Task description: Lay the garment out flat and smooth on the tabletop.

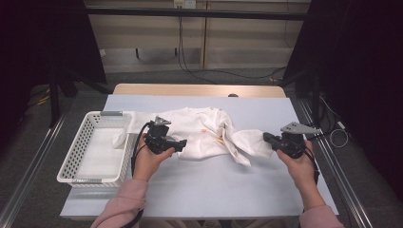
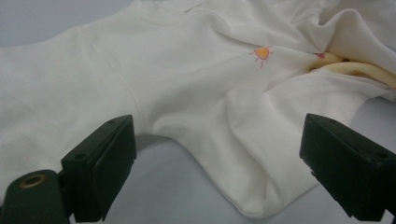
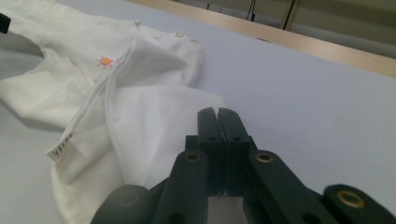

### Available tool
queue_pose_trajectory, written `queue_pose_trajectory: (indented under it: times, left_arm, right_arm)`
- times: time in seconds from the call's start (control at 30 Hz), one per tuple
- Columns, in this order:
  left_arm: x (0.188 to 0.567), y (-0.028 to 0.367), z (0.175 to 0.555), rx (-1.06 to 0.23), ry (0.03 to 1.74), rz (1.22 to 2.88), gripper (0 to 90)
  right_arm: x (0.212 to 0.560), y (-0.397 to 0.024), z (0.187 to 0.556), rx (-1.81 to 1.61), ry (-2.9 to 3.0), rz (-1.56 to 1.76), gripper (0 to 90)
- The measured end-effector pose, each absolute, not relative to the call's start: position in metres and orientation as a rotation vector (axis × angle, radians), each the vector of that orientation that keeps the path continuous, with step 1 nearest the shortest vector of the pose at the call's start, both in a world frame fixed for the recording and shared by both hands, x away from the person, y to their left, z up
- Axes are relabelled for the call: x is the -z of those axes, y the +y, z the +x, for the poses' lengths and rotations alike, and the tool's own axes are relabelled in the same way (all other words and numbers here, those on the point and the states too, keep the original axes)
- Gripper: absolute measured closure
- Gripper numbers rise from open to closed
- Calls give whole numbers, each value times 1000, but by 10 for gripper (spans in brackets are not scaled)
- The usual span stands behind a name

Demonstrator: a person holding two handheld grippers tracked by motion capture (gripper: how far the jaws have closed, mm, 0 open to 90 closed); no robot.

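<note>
Blue tabletop lay beneath the white garment (image 1: 199, 133) — left gripper (image 2: 219, 163) gaped wide, empty, cloth just ahead; right gripper (image 3: 218, 114) was clamped shut, seemingly pinching fabric — that hem might slip free.

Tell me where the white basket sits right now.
In the high view the white basket sits at the table's left edge, just left of the left gripper, with the white garment draping over its near-right rim.

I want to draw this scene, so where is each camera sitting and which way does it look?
High view: above the person's side, looking forward and down at the table; forearms and both hands show.
Left gripper view: on the left gripper, facing the white garment; open jaws show.
Right gripper view: on the right gripper, looking across the table; shut jaws show.
Both gripper views share the garment's orange sun print.
</note>
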State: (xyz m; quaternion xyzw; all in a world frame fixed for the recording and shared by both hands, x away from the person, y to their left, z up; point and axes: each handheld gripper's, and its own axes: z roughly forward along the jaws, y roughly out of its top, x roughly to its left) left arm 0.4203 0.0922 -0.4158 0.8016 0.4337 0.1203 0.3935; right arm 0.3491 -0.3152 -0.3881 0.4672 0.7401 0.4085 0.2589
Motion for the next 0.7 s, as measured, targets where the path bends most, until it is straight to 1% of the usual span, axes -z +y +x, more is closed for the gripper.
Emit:
queue_pose_trajectory:
  times: [0.27,0.7]
  left_arm:
    - [415,92,420,-301,1100,2032,110]
    - [416,93,421,-299,1096,2043,110]
  right_arm:
    - [374,-327,357,-1055,1972,1280,892]
    - [382,-354,360,-992,1938,1358,891]
